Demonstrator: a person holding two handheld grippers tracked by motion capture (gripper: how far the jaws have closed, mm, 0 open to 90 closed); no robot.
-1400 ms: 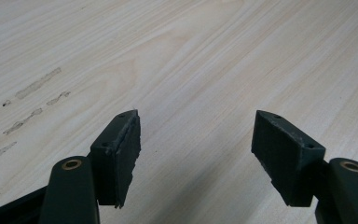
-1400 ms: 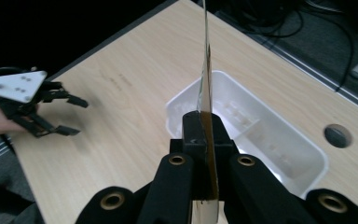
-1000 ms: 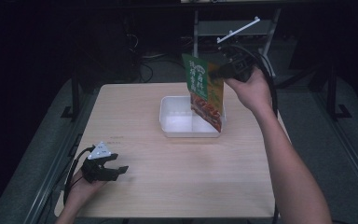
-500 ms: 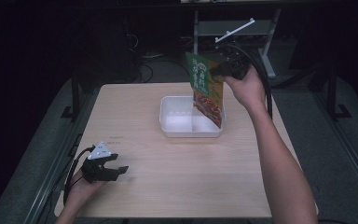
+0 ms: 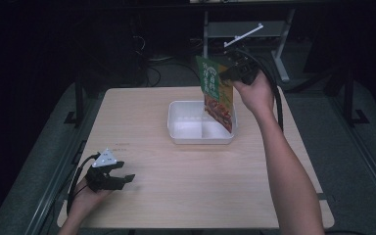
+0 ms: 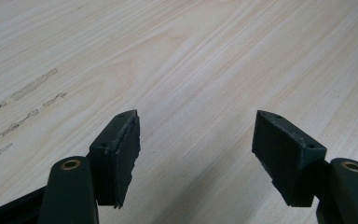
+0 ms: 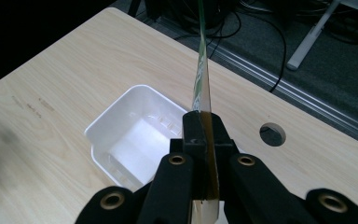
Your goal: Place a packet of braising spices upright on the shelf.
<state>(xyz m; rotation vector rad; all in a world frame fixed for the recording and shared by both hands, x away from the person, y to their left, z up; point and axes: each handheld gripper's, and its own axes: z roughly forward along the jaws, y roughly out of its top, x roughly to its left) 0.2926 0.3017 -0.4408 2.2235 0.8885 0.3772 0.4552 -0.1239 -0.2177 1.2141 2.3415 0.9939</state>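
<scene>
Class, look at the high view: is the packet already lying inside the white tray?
No, the packet hangs from the right gripper above the white tray.

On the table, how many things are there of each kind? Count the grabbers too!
Packet: 1
Tub: 1
Grippers: 2, the left gripper open, the right gripper shut on the packet
Total: 4

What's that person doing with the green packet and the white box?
A person holds a gripper in each hand. The right gripper is clamped on a flat green and red packet, which hangs upright over the empty white tub in the middle of the wooden table. The packet is not inside yet. The left gripper sits open near the table's front corner, holding nothing.
</scene>
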